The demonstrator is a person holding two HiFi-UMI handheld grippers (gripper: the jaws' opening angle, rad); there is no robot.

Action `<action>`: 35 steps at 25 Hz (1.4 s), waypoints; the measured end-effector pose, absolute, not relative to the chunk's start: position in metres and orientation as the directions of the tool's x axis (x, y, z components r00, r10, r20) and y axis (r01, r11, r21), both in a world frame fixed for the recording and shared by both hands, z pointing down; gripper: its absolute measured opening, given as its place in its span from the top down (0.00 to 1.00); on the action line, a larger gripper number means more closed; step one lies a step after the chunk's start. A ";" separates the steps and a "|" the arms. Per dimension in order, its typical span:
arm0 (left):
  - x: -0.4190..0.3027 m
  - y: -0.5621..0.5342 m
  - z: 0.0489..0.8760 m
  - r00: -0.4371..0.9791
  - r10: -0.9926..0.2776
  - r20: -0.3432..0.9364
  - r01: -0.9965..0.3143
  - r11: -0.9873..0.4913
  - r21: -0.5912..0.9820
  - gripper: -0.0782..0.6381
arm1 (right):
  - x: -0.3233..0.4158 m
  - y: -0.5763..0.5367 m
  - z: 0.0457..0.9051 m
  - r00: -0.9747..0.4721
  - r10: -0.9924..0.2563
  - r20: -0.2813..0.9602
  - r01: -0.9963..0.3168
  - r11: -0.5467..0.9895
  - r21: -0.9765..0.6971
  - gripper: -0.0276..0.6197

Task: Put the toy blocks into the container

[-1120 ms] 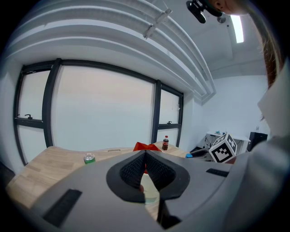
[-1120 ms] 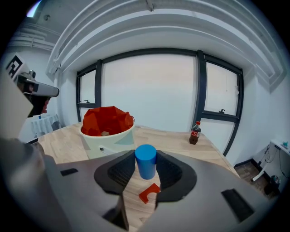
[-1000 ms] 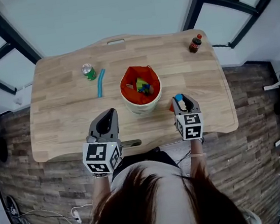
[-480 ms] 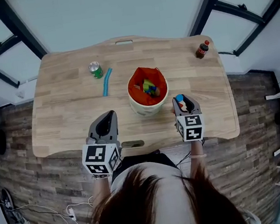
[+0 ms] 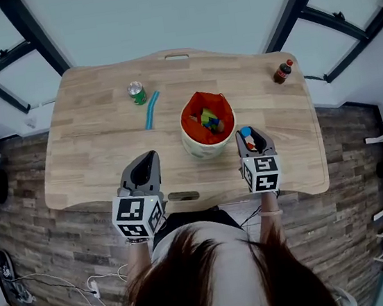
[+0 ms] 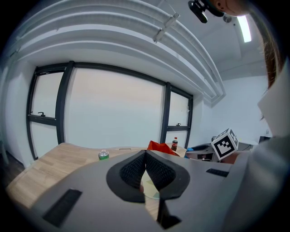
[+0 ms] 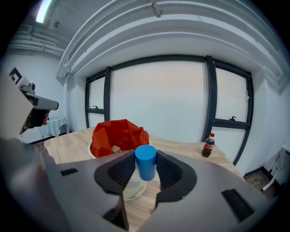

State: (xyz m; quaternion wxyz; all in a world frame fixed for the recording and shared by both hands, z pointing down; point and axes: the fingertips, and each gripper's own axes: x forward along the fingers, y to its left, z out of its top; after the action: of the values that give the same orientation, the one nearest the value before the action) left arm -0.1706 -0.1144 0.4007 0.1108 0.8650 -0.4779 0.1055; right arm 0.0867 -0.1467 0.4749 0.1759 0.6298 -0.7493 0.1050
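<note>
A cream bucket lined with a red bag (image 5: 206, 127) stands mid-table and holds several coloured toy blocks (image 5: 209, 120). My right gripper (image 5: 248, 136) is just right of the bucket, shut on a blue cylinder block (image 7: 145, 162) that stands upright between the jaws. The bucket (image 7: 116, 138) shows ahead and left in the right gripper view. My left gripper (image 5: 149, 160) hovers near the table's front edge, left of the bucket, jaws shut with nothing between them (image 6: 145, 166). A blue stick (image 5: 151, 110) lies on the table left of the bucket.
A green soda can (image 5: 137, 92) stands at the back left beside the blue stick. A cola bottle (image 5: 282, 72) stands at the back right corner. The wooden table (image 5: 93, 148) has a handle slot at its far edge and dark floor around it.
The head view has shifted slightly, so the table and bucket sit a little lower and further right in the picture. Both grippers keep their poses, with the blue cylinder still gripped.
</note>
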 end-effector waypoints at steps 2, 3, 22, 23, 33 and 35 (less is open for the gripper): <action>-0.172 -0.114 0.401 0.517 -0.806 0.287 -0.853 -0.514 0.092 0.88 | 0.084 -0.148 0.472 -0.153 -0.908 0.390 -0.979 0.192 0.064 0.72; -0.173 -0.114 0.401 0.515 -0.807 0.287 -0.854 -0.512 0.093 0.88 | 0.082 -0.149 0.471 -0.157 -0.909 0.387 -0.979 0.196 0.063 0.72; -0.195 -0.112 0.405 0.471 -0.834 0.288 -0.881 -0.462 0.104 0.88 | 0.060 -0.165 0.453 -0.212 -0.915 0.343 -0.963 0.255 0.083 0.72; -0.196 -0.112 0.405 0.469 -0.835 0.288 -0.882 -0.460 0.104 0.88 | 0.059 -0.165 0.451 -0.214 -0.916 0.338 -0.963 0.256 0.083 0.72; -0.205 -0.113 0.406 0.452 -0.844 0.288 -0.891 -0.439 0.111 0.88 | 0.042 -0.173 0.444 -0.255 -0.912 0.320 -0.951 0.297 0.090 0.72; -0.207 -0.114 0.406 0.447 -0.846 0.290 -0.894 -0.434 0.113 0.88 | 0.038 -0.175 0.445 -0.263 -0.909 0.323 -0.948 0.305 0.088 0.72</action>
State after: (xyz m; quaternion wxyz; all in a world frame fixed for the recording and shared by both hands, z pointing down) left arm -0.2066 -0.1139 0.4063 0.1258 0.8414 -0.5169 0.0952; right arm 0.0383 -0.1753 0.4446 0.1584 0.5862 -0.7922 0.0613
